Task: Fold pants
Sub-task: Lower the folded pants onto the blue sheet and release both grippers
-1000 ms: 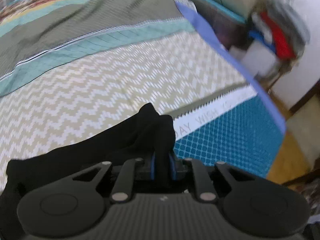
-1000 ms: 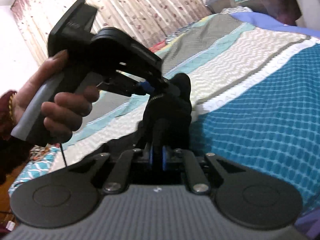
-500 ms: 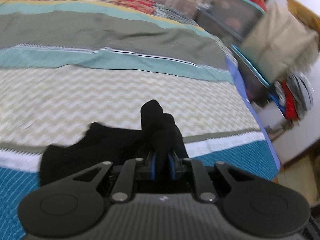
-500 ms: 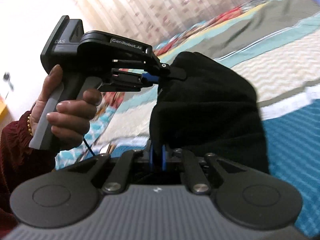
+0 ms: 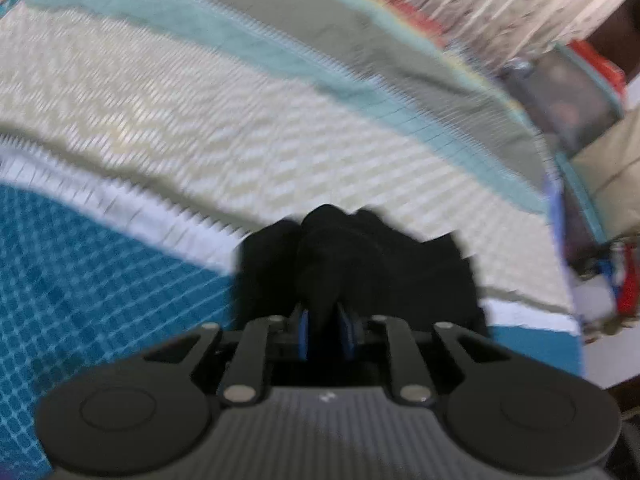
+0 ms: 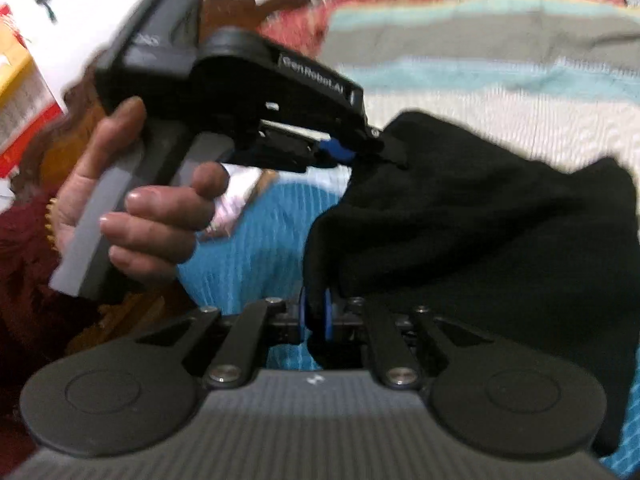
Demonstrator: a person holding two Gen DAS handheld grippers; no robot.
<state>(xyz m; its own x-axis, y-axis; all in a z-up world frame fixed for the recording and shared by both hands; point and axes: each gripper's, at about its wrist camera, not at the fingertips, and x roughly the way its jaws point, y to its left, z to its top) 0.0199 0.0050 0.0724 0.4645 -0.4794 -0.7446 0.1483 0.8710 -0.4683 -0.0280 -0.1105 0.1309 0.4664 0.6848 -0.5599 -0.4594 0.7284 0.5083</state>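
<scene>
Both claws pinching black pants over bed
Left claw (image 5: pixel 325 330) and right claw (image 6: pixel 316 316) each clamp pants (image 6: pixel 472 232), jaws just eased slightly; right view alone shows hand (image 6: pixel 132 208) on left claw; left view alone shows bedspread (image 5: pixel 200 128) far edge, blurry clutter

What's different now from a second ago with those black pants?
Both grippers swung the black pants across the bedspread, from a bunched clump to a spread sheet hanging between them. The jaws of the left gripper and right gripper have just eased slightly wider. Both still pinch the cloth.
</scene>
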